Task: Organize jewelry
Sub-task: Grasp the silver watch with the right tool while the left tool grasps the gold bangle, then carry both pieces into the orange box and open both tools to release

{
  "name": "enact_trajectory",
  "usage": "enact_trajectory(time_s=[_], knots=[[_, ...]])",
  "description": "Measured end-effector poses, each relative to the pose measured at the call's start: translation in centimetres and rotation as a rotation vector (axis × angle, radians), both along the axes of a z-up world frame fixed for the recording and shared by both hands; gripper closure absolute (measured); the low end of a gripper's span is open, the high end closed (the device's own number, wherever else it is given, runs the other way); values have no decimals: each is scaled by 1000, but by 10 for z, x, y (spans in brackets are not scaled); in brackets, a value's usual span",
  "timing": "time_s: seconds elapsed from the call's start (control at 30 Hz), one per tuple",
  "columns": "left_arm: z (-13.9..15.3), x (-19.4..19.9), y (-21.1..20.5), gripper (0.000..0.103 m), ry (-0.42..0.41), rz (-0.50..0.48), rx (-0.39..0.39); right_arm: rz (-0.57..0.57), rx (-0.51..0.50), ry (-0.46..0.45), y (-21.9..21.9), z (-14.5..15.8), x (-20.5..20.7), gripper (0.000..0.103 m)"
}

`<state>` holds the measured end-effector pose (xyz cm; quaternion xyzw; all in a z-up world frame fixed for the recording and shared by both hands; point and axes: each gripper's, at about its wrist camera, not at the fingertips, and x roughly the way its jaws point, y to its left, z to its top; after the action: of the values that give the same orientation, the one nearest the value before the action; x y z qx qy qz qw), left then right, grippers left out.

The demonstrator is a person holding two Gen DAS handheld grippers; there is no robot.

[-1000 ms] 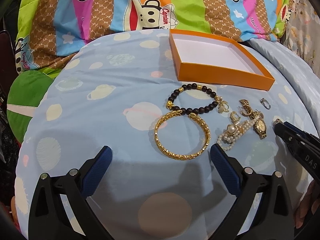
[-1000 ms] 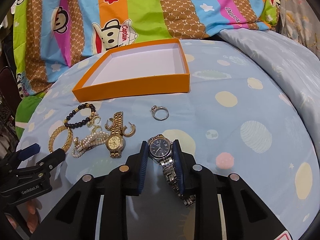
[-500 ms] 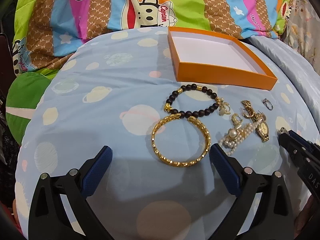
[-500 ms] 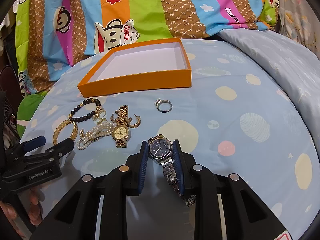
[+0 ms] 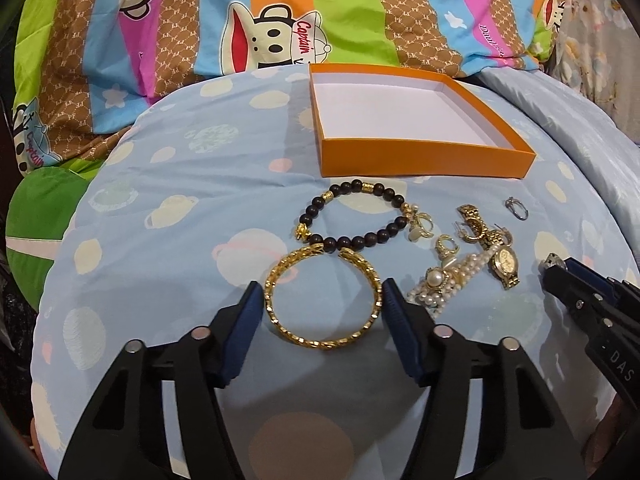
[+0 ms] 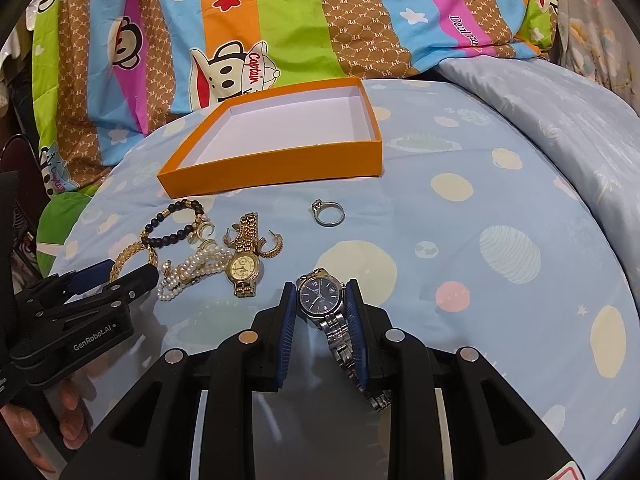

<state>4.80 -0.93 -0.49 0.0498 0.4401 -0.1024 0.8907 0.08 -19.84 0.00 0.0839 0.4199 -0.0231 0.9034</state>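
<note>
2 grippers over a blue bedspread point(image 5: 168, 184).

Left gripper point(image 5: 322, 304): jaws half open, just been closing; gold bangle point(image 5: 320, 300) lies flat between the pads, which appear level with its left and right edges. Contact cannot be told.

Right gripper point(image 6: 320, 300): nearly closed, clamping a silver watch point(image 6: 319, 294) by its case, strap trailing near.

Orange box point(image 5: 424, 162): empty, far side, beyond the remaining jewelry.

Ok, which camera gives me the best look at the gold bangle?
Left wrist view: the whole gold bangle lies between the left gripper pads, which have just been closing. In the right wrist view only a short arc shows; the left gripper hides the rest.
</note>
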Motion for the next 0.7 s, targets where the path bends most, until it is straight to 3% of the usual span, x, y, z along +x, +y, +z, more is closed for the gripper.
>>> enact_trajectory(time_s=[0.5,0.7], knots=[[7,-11,22,46,44,-2,-119,-5,5,-12,-1,3,-4,79],[23,-15,25,46,18,-12,-140,-8,18,-40,-6,16,-6,79]])
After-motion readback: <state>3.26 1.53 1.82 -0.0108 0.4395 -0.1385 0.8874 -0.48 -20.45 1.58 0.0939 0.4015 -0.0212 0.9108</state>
